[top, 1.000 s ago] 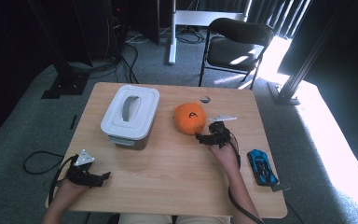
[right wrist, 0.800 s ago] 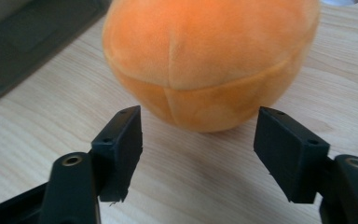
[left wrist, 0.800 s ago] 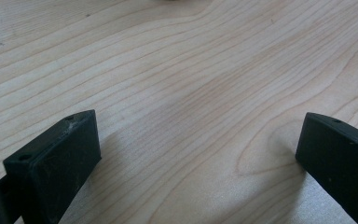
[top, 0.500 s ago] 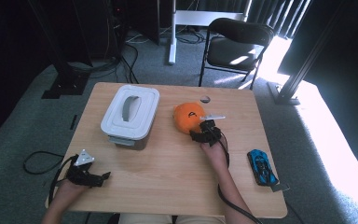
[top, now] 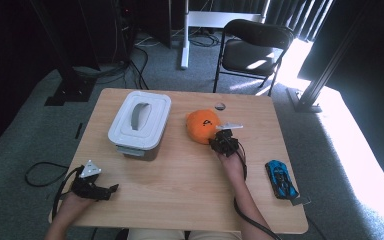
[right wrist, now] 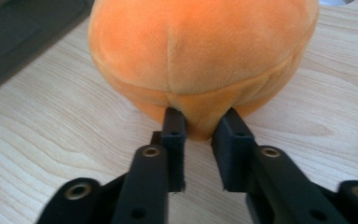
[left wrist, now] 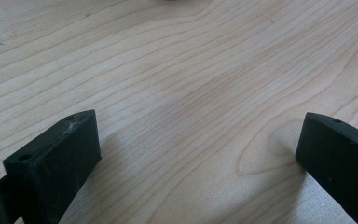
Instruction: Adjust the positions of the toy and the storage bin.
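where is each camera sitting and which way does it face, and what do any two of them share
High view: above the person's side of the light wooden table, looking forward and down; both forearms, left gripper, right gripper.
Left gripper view: on the left gripper, facing bare tabletop between its open black jaws.
Right gripper view: on the right gripper, facing the round orange plush toy, jaws just closed, pinching its fabric.
Shared: high and right gripper views both show the plush.

A white lidded container [top: 139, 124] sits well left of the right claw, a blue toy car [top: 281, 179] lies to its right, and a black folding chair [top: 252, 47] stands beyond the table [top: 180, 185].
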